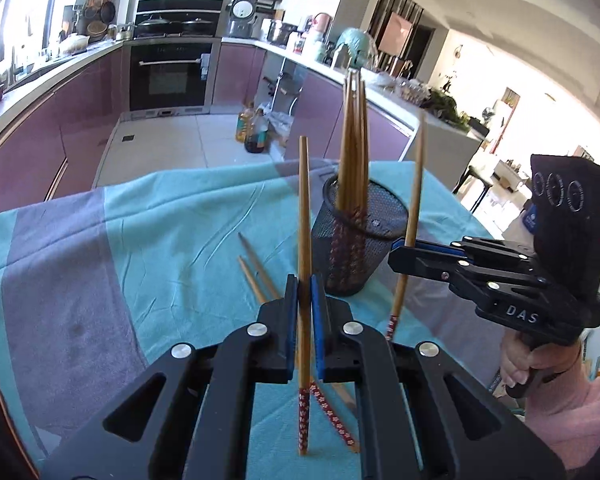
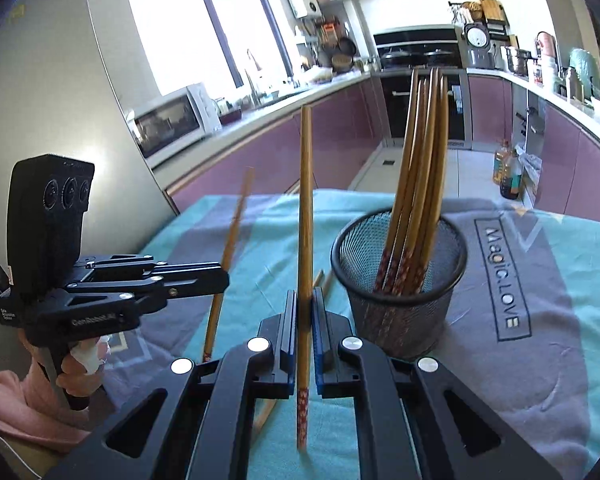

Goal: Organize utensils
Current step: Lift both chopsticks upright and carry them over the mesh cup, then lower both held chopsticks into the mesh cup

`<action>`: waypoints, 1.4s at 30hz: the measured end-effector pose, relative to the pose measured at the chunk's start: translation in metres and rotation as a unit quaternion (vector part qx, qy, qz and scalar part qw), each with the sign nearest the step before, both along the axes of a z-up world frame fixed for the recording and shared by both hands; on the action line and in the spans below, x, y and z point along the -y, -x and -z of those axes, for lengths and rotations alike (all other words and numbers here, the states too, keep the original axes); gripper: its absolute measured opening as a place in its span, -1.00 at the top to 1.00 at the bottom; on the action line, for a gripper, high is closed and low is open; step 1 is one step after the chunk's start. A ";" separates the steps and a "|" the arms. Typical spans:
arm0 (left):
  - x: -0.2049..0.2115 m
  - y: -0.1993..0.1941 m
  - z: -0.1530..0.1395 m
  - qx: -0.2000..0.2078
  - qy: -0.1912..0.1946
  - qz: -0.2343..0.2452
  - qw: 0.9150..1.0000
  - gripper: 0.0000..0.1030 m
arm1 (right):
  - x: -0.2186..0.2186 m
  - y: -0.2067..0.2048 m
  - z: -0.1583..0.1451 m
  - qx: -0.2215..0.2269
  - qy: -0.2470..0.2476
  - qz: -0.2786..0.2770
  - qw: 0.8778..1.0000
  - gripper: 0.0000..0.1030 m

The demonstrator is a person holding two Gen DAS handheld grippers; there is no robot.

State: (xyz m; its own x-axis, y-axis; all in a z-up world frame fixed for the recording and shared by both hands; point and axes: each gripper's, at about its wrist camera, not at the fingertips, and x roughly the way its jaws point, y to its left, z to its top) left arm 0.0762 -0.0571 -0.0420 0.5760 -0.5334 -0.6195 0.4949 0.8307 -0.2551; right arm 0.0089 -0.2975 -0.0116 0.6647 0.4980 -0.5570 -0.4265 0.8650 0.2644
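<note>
My left gripper [image 1: 304,292] is shut on a bamboo chopstick [image 1: 304,216] that stands upright, its red patterned end hanging below the jaws. My right gripper [image 2: 305,308] is likewise shut on an upright chopstick [image 2: 305,200]. In the left wrist view the right gripper [image 1: 400,254] shows at the right, clamped on its chopstick [image 1: 414,200]. In the right wrist view the left gripper [image 2: 222,276] shows at the left with its chopstick [image 2: 232,232]. A black mesh cup [image 1: 360,236] [image 2: 404,284] holds several chopsticks upright. Two loose chopsticks [image 1: 256,268] lie on the cloth beside the cup.
A teal and grey cloth [image 1: 100,248] [image 2: 540,280] covers the table. A hand in a pink sleeve [image 1: 540,364] holds the right gripper's handle. Kitchen counters, an oven [image 1: 172,72] and oil bottles [image 1: 254,128] on the floor lie beyond the table's far edge.
</note>
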 end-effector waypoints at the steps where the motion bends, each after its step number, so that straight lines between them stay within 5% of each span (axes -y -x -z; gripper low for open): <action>1: -0.002 0.002 -0.005 0.004 0.005 0.001 1.000 0.86 | 0.002 0.002 -0.003 0.004 -0.002 0.001 1.000 0.88; 17: -0.001 0.014 -0.059 0.059 0.062 0.004 0.996 0.86 | 0.016 0.001 -0.037 0.055 -0.009 0.013 0.998 0.88; 42: 0.028 0.016 -0.118 0.137 0.080 0.032 0.987 0.86 | 0.025 -0.002 -0.085 0.122 0.001 0.027 0.992 0.88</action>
State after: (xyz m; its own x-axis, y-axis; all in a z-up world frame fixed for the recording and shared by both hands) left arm 0.0601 -0.0851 0.0763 0.6717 -0.6532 -0.3495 0.6142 0.7548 -0.2303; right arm 0.0106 -0.3227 0.0737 0.8062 0.4564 -0.3765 -0.4300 0.8891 0.1570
